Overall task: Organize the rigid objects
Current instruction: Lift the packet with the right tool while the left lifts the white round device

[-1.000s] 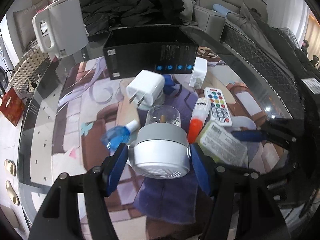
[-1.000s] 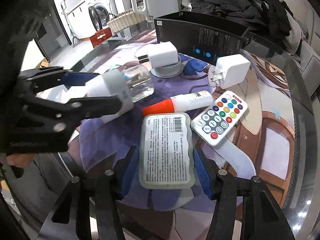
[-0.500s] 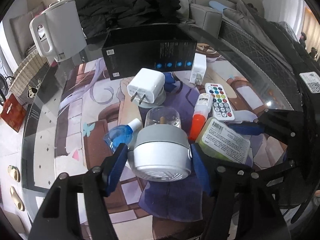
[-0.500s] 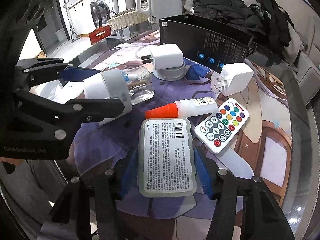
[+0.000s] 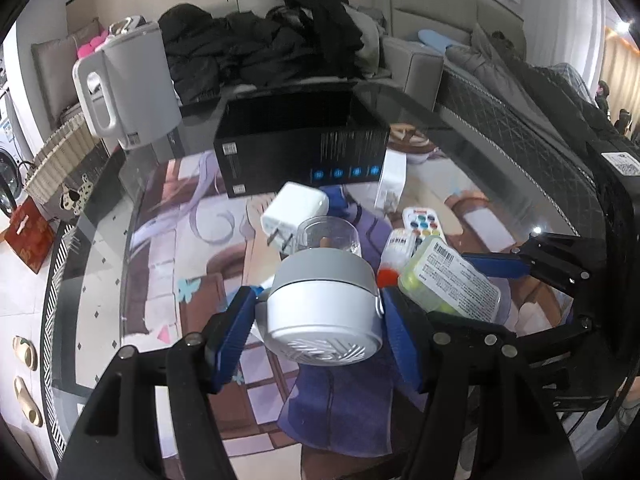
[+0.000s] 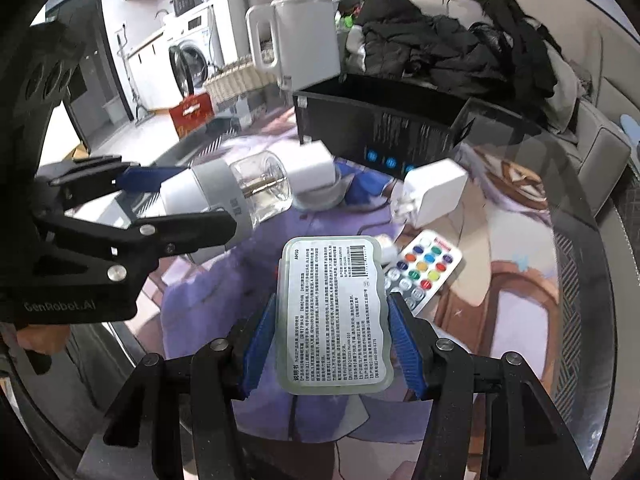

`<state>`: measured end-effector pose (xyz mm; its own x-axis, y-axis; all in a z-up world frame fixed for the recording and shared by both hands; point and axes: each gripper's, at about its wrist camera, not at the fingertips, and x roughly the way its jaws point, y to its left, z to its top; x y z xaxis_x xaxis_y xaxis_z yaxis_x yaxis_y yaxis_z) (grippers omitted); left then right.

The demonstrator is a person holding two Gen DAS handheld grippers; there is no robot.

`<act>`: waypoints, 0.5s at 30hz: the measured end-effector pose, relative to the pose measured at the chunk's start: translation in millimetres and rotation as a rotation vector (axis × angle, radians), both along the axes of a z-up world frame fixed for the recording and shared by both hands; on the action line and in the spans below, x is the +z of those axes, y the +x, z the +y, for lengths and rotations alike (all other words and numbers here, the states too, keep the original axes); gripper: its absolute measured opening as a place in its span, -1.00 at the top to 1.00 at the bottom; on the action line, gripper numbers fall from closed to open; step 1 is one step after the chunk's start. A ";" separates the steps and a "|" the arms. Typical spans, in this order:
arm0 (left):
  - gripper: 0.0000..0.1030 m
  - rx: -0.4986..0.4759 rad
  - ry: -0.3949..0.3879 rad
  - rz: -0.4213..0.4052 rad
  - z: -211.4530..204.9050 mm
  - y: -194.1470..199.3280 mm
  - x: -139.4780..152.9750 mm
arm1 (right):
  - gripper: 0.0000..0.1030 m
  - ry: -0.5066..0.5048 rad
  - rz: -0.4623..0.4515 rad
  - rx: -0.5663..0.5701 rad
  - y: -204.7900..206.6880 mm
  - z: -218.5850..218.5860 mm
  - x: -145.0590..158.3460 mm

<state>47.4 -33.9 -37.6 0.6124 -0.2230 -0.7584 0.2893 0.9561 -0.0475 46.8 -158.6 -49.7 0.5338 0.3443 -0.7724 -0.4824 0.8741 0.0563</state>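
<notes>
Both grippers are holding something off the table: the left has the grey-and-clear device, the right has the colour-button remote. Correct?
Not quite. The right gripper is shut on the flat labelled case, not the remote, which lies on the table beyond it, as the right wrist view shows. The left gripper does hold the grey-and-clear device.

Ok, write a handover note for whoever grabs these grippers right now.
Left gripper: shut on the grey-and-white cylindrical device with a clear glass end, lifted off the table.
Right gripper: shut on the flat translucent plastic case with a printed label, also lifted.
On the glass table: two white plug adapters, the white remote with coloured buttons, the orange-capped white tube.
The open black box stands behind them; nothing visible inside it.
Left: place both held items, then the rest.
</notes>
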 end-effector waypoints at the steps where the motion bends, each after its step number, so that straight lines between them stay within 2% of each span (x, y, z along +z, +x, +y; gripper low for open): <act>1: -0.22 0.000 -0.001 -0.011 -0.2 -0.4 2.6 | -0.09 0.006 -0.010 -0.005 0.3 -0.7 3.1; 10: -0.22 0.019 -0.024 -0.142 2.4 -5.7 29.4 | -0.09 0.076 -0.129 -0.059 -1.9 -9.5 34.2; 15: -0.22 0.038 -0.050 -0.213 6.4 -6.4 44.7 | -0.09 0.127 -0.237 -0.087 -7.1 -11.7 60.7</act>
<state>41.0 -27.5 7.1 0.7661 -0.2306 -0.5999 0.2615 0.9645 -0.0368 39.7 -170.3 11.1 0.7265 0.3749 -0.5759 -0.4185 0.9061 0.0619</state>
